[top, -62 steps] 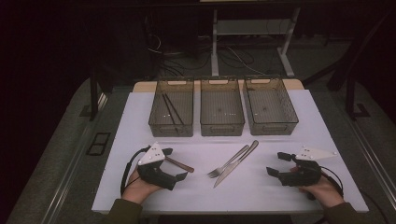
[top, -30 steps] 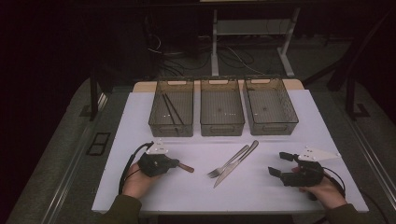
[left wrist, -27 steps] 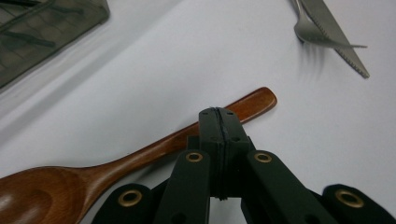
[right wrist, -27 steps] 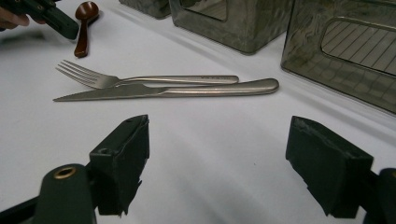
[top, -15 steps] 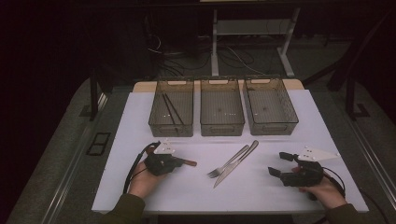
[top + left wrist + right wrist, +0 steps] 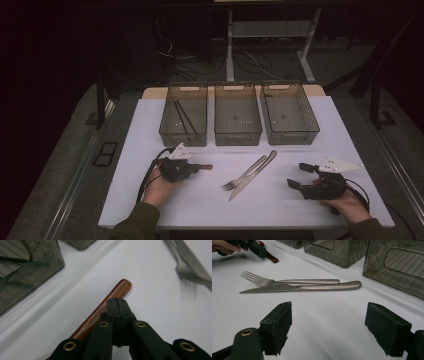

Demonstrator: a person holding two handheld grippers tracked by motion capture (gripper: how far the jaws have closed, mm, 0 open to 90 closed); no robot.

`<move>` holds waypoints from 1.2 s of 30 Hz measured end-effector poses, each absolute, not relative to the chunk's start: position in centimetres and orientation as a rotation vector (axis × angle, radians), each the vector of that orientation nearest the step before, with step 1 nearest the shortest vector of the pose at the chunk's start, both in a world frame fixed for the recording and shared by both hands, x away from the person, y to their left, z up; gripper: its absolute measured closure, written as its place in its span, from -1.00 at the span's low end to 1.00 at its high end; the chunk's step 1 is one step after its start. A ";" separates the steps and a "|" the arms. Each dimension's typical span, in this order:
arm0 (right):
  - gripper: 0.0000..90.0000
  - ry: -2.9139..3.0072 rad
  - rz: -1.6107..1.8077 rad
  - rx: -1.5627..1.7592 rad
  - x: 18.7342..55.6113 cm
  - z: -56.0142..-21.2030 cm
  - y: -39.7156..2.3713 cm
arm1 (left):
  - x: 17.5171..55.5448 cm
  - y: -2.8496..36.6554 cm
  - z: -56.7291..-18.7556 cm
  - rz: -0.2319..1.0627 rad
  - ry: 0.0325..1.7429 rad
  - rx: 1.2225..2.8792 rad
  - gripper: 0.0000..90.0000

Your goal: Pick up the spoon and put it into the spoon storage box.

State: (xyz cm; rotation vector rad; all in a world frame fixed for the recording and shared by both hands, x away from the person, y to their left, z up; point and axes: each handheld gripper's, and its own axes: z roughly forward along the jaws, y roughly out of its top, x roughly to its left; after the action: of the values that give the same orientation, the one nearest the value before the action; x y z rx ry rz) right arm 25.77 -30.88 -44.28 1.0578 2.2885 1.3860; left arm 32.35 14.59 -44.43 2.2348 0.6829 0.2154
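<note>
The left gripper (image 6: 192,167) has been shifting a little up and to the right across the table (image 6: 150,150) since two seconds ago, carrying a brown stick (image 6: 110,298) with it, while the right gripper (image 6: 302,176) is staying put near the right edge. In the left gripper view the jaws are pressed together, with the reddish-brown wooden stick running beneath and beside them; it looks clenched there, though the contact itself is hidden under the jaws. The stick's free end is pointing toward the fork (image 6: 244,174) and knife (image 6: 252,175), which are lying side by side and touching at mid-table.

The left tray (image 6: 182,137) is already holding thin dark sticks, so the brown one is probably heading there; the middle tray (image 6: 237,137) and right tray (image 6: 290,135) are looking empty. This small lift-and-shift suggests the carry is just beginning.

The right gripper is resting with its jaws spread wide and nothing between them, facing the fork and knife.

A faint stamped mark is showing on the fork handle in the right gripper view, too small to read. No other writing is showing.
</note>
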 end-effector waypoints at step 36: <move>-0.54 2.299 1.380 1.057 25.8 -44.3 -30.9 | 34.6 25.2 -43.6 0.262 0.958 2.058 -0.20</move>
State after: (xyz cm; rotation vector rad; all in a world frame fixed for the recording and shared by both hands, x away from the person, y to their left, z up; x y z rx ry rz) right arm 25.84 -30.89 -44.34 1.0573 2.2994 1.3797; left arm 34.58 25.23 -43.59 2.0576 0.9576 0.2620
